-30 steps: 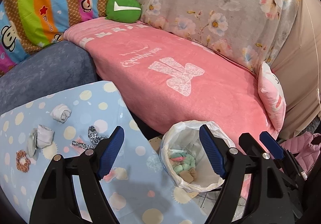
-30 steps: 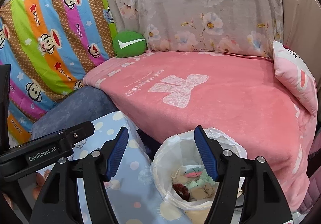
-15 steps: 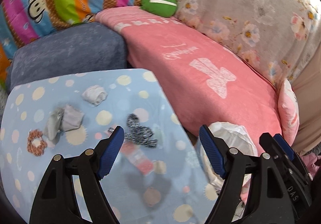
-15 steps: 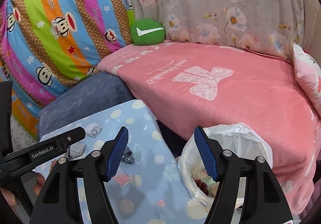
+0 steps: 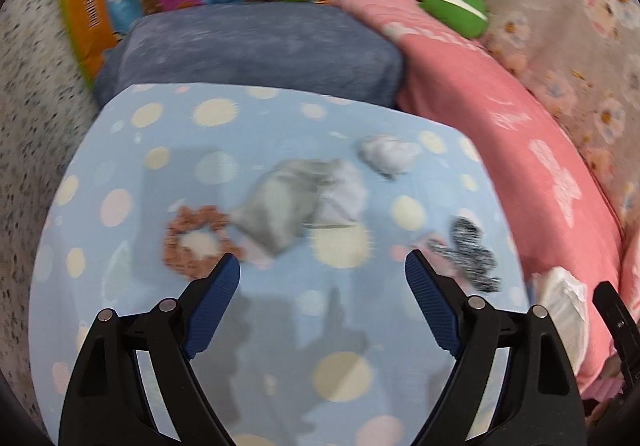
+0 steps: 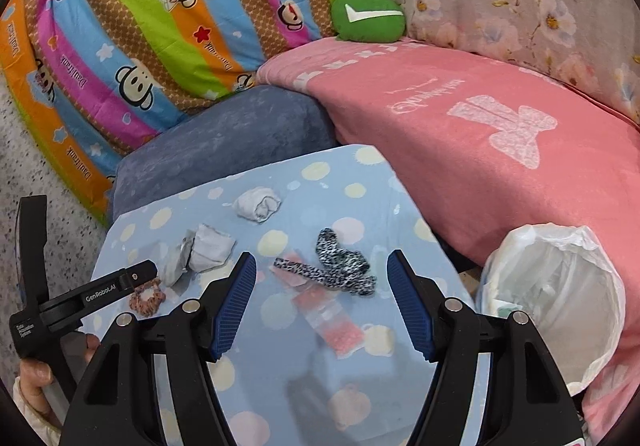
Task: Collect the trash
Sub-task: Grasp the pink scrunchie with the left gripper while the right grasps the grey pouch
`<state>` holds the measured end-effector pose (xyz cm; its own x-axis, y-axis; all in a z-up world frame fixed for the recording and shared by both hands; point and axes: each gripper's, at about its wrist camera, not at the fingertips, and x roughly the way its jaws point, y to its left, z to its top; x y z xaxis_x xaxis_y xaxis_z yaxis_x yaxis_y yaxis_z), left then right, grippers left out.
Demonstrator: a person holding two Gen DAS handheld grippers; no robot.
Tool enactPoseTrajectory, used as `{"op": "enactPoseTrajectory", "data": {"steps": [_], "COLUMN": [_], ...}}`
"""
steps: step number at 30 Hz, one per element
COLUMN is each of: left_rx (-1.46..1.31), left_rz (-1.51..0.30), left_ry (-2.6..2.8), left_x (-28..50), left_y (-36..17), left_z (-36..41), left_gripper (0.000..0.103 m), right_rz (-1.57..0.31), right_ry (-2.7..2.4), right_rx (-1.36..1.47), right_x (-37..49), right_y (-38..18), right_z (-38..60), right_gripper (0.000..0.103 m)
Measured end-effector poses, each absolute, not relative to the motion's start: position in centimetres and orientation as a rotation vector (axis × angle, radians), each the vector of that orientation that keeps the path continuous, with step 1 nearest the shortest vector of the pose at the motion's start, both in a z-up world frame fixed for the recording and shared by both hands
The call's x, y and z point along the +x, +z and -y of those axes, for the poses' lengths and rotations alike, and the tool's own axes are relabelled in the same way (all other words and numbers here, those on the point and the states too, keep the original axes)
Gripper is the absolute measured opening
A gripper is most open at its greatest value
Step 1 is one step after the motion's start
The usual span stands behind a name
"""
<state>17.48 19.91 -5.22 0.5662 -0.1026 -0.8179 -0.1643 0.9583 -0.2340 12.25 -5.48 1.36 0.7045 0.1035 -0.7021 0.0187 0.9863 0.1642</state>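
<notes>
Left wrist view: the left claw (image 5: 322, 272) hangs over the light-blue polka-dot cloth-covered worktop (image 5: 280, 330) with its blue-padded jaws opening and nothing between them. The trash lies scattered on the worktop, and places here are told from the crumpled grey wrapper (image 5: 280, 202) near its middle. Just beside the wrapper on its left lies the brown ruffled ring-shaped scrunchie (image 5: 196, 246); above and to its right sits a small white crumpled tissue ball (image 5: 386, 154); well to its right, near the worktop's edge, lies the black-and-white speckled fabric strip (image 5: 470, 254). This view is blurred, so finer detail cannot be told. In the right wrist view the right claw (image 6: 322, 294) is open and empty, hovering above the speckled strip (image 6: 334, 268) and a clear plastic packet with pink contents (image 6: 330, 320) that lies just below the strip. The grey wrapper (image 6: 200, 254) shows left of this claw, the tissue ball (image 6: 258, 204) above it. The white plastic-lined trash bin (image 6: 560, 302) stands off the worktop's right edge, against the pink blanket-covered sofa (image 6: 480, 134). A green round cushion with a white tick (image 6: 368, 18) rests on the sofa's back corner.
</notes>
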Motion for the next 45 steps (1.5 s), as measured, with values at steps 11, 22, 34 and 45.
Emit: {"op": "enactPoseTrajectory", "data": {"steps": [11,22,34,45], "left_rx": [-0.425,-0.466,-0.447,-0.438], "left_rz": [-1.057,-1.128,-1.146,-1.055], "left_ry": [0.219,0.162,0.093,0.027], "left_x": [18.0,19.5,21.2,20.7], "left_y": [-10.7,-14.3,-14.2,-9.3], "left_z": [-30.8,-31.5,-29.8,-28.1], "left_gripper": [0.080,0.060,0.011,0.010], "right_rz": [-0.898,-1.011,-1.130,-0.959], "right_ry": [0.189,0.309,0.381,0.375], "right_rx": [0.114,0.081,0.141,0.140], "right_x": [16.2,20.2,23.3,21.5], "right_y": [-3.2,-8.1,-12.4,-5.7], "right_z": [-3.9,-12.0,-15.5,-13.0], "right_gripper": [0.066,0.058,0.007,0.004]}}
